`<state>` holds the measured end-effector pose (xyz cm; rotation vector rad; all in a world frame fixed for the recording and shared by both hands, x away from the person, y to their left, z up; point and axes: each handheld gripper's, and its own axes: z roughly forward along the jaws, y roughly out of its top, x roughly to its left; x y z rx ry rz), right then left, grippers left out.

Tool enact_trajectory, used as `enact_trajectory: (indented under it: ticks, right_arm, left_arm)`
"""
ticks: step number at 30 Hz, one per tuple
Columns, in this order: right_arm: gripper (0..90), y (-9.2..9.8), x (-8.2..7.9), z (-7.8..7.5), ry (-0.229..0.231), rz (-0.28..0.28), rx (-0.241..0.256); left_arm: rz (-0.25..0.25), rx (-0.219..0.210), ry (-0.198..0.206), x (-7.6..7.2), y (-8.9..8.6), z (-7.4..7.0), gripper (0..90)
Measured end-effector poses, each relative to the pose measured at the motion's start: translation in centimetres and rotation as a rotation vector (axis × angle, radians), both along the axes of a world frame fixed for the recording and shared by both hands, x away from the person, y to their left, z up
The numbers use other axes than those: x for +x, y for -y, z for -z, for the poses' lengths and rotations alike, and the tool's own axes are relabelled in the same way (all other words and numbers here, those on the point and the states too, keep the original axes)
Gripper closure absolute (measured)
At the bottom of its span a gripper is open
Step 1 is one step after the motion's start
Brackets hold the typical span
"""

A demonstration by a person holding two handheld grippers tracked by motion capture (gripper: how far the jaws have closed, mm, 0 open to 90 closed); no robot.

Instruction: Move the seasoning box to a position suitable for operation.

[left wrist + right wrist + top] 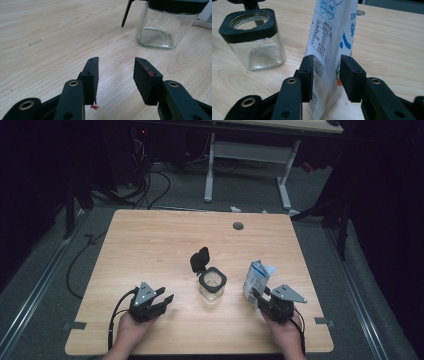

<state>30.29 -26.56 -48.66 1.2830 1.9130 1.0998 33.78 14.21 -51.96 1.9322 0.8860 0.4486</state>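
Pouch [332, 37], white with blue print, stands upright on the table [150, 245] just right of the glass jar [212, 285], whose black lid is flipped open. Right gripper [325, 75] clamps the pouch's lower part. Left gripper [115, 75], left of the jar, gapes, holding nothing.

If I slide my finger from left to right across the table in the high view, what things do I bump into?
Left gripper in the person's left hand → clear square glass jar with a black rim and open flip lid → white and blue upright paper pouch → right gripper, its jaws around the pouch's base.
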Motion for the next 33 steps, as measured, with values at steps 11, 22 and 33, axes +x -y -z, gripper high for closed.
enact_trajectory:
  ticks: [11,22,33]
  right_arm:
    - [70.8,-0.5,0.3,-0.5,0.031,0.051,0.014]
    - [87.7,-0.1,0.3,-0.7,0.038,0.037,0.041]
    - [88.6,0.3,1.0,-1.4,-0.008,-0.011,0.029]
  left_arm:
    - [0.002,-0.002,-0.001,0.0,-0.1,0.0,55.2]
    - [0.005,0.000,-0.001,0.0,0.0,0.1,55.0]
    - [0.031,-0.012,0.002,0.0,0.1,0.0,52.7]
